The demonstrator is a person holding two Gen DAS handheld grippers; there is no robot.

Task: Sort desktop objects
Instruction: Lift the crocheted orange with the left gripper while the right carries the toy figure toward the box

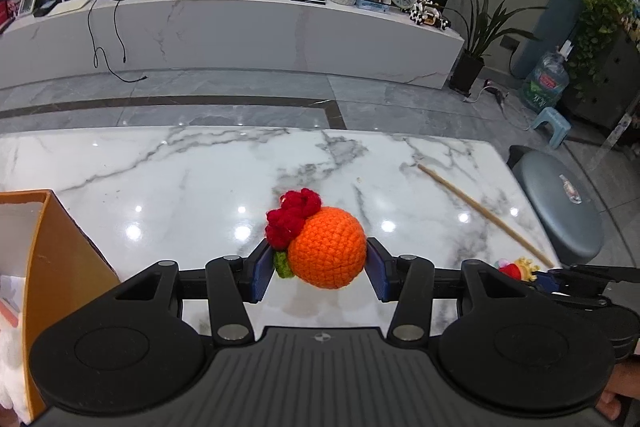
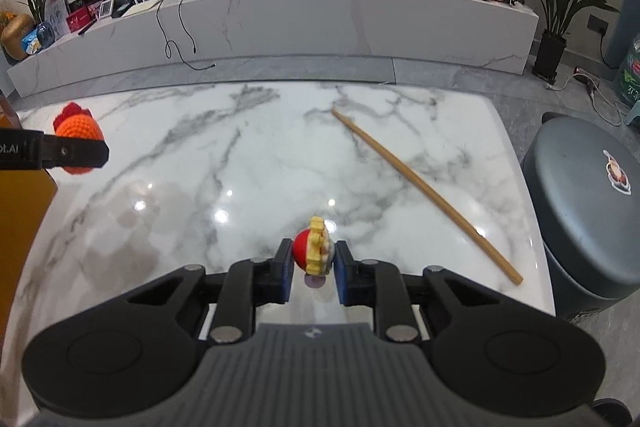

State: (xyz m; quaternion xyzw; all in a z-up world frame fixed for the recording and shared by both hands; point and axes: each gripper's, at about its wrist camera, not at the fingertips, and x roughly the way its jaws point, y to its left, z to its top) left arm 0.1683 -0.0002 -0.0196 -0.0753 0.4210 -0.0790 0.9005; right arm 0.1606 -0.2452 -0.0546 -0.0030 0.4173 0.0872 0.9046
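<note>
While my left tool (image 1: 320, 269) clamps the crocheted orange (image 1: 326, 247) above the tabletop (image 1: 180, 187) and my right tool (image 2: 311, 265) pinches the small red-and-yellow toy (image 2: 314, 247) only at its edges, that little toy could twist free if I lift fast.

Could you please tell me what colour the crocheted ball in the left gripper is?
Bright orange, with a dark red crocheted flower beside it; the crocheted ball shows best in the left wrist view.

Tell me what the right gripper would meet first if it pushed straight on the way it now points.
With the small red and yellow toy pinched between its pads, the right gripper points down at bare marble tabletop, probably meeting that first. The chopstick lies off to the right, seemingly clear, though depth is unclear.
</note>
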